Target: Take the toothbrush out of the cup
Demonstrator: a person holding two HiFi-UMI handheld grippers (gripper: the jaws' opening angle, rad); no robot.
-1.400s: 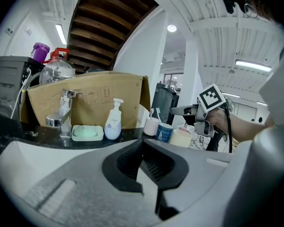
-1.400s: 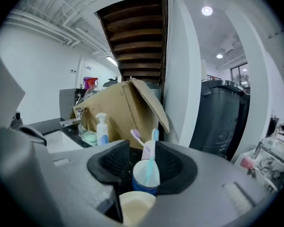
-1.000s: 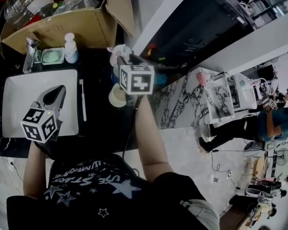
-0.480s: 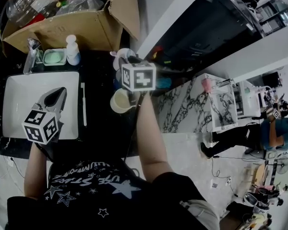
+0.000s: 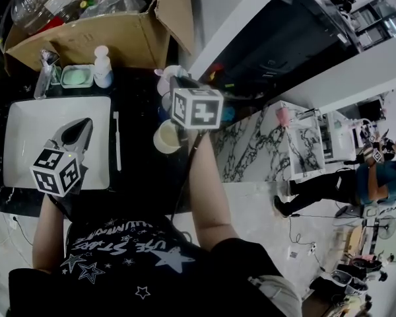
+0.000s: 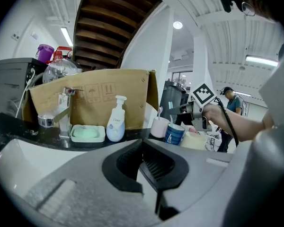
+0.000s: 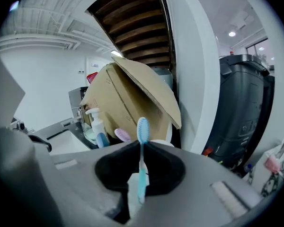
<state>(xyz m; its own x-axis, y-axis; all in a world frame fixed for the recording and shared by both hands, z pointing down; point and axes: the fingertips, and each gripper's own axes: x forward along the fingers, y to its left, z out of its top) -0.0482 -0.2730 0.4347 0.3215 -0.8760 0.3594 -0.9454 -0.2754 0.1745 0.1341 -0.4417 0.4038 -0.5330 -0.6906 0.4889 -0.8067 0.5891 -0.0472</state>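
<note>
A light blue toothbrush (image 7: 141, 161) stands upright between the jaws of my right gripper (image 7: 142, 151). The jaws have just been closing and now press on its handle. Its bristle head (image 7: 142, 127) rises above the jaws. Just beyond it, a pink brush head (image 7: 122, 135) and another blue one (image 7: 102, 140) stick up. In the head view the right gripper (image 5: 169, 84) reaches over a white cup (image 5: 166, 74); the brush is hidden there. In the left gripper view the cup (image 6: 159, 126) stands beside a blue cup (image 6: 174, 134). My left gripper (image 5: 79, 127) hovers over the white basin (image 5: 26, 121), shut and empty.
A cream cup (image 5: 165, 137) stands near the right hand. A white toothbrush (image 5: 117, 140) lies on the dark counter beside the basin. Behind are a soap bottle (image 5: 102, 65), a green soap dish (image 5: 76, 76), a tap (image 5: 45, 71) and a cardboard box (image 5: 92, 35).
The right gripper's cube has edged slightly rightwards at the cups. The left gripper stays over the basin. The jaws' closing is hidden in the head view.
</note>
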